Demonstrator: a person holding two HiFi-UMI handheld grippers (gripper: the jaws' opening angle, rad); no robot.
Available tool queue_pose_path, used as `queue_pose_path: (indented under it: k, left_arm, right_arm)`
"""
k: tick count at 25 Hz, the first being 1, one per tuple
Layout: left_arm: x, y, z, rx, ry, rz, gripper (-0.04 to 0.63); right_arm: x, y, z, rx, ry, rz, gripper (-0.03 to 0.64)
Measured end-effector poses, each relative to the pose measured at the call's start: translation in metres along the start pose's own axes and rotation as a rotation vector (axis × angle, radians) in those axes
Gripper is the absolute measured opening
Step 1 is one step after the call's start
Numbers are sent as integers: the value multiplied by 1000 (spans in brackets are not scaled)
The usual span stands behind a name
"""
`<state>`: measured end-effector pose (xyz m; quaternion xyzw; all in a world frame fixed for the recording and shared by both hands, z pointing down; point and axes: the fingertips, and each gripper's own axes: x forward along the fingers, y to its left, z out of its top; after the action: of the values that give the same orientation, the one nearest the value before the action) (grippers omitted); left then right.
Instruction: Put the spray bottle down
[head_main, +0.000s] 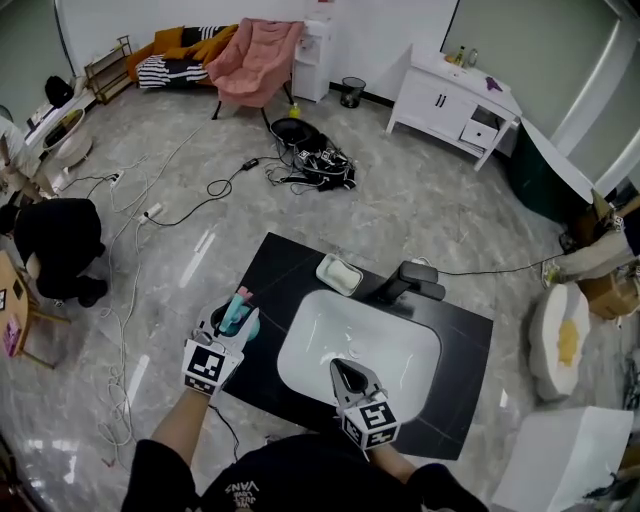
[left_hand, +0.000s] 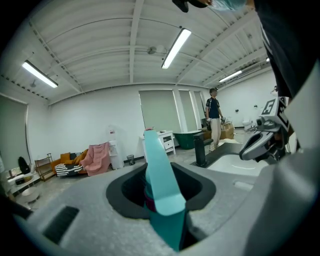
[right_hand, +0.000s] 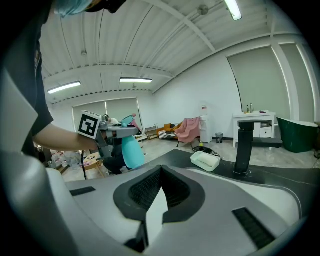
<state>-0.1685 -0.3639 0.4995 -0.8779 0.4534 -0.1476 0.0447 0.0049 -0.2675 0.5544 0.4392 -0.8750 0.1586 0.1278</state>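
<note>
Spanning the middle of the head view, the black tabletop (head_main: 470, 340) carries a white sink (head_main: 360, 350) with a black faucet (head_main: 412, 280) behind it. The teal spray bottle (head_main: 238, 315) hangs at the tabletop's left edge, off the surface and clamped near its top in the left tongs (head_main: 228, 338). The right tongs (head_main: 342, 372) are pressed together on nothing, over the sink's near rim. A white soap dish (head_main: 339, 274) sits by the sink's far left corner. Releasing so near the edge could send the bottle to the floor. Letting go while it is tilted or raised would likely topple it.
</note>
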Motion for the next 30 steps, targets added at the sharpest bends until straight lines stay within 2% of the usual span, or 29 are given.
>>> queue_pose_path:
  k: [8, 16, 22, 30]
  left_arm:
    - [73, 10, -16, 8, 32, -35, 135]
    - [133, 27, -35, -53, 50, -39, 135]
    - [162, 41, -40, -79, -3, -24, 135]
    - [179, 47, -36, -58, -24, -28, 137]
  right_arm:
    - [18, -37, -7, 34, 21, -18, 2]
    - [38, -59, -13, 64, 54, -14, 2]
    - [54, -65, -21, 63, 90, 10, 2]
    - [68, -60, -17, 94, 87, 26, 2]
